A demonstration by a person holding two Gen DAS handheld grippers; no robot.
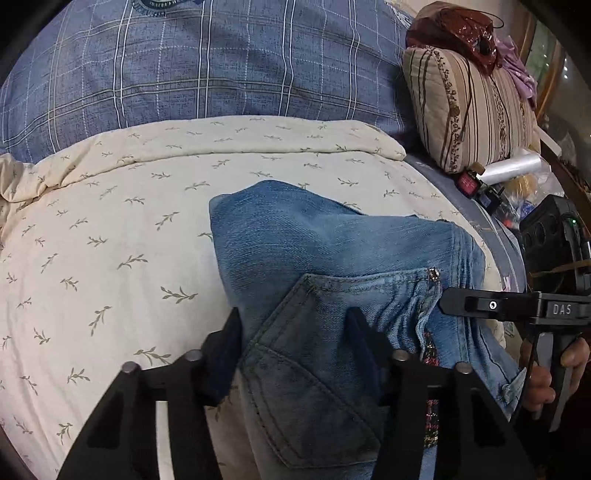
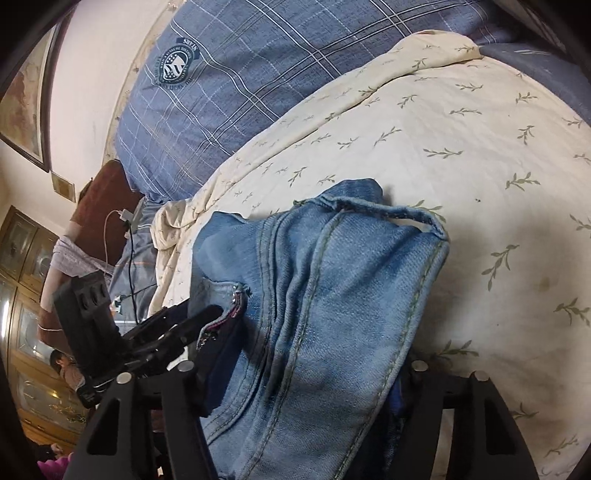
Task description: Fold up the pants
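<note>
Light blue jeans [image 1: 295, 236] lie folded in a thick bundle on a cream leaf-print bedspread [image 1: 110, 240]. My left gripper [image 1: 293, 321] is closed on the near end, by the back pocket [image 1: 314, 369], with denim filling the space between its pads. The other gripper's finger [image 1: 480, 305], held by a hand [image 1: 543, 376], touches the jeans' right edge. In the right wrist view my right gripper [image 2: 306, 369] clamps the seamed side of the jeans [image 2: 351, 277], and the cloth bulges between its fingers. The left gripper's body [image 2: 110, 332] shows at the left, against the bundle.
A blue plaid quilt [image 1: 203, 66] is piled behind the bedspread. A striped cushion [image 1: 465, 107], a dark red bag [image 1: 454, 33] and small clutter [image 1: 491, 184] sit at the bed's right. A wooden cabinet [image 2: 22, 295] and charging cables [image 2: 122, 236] are beyond the bed's left side.
</note>
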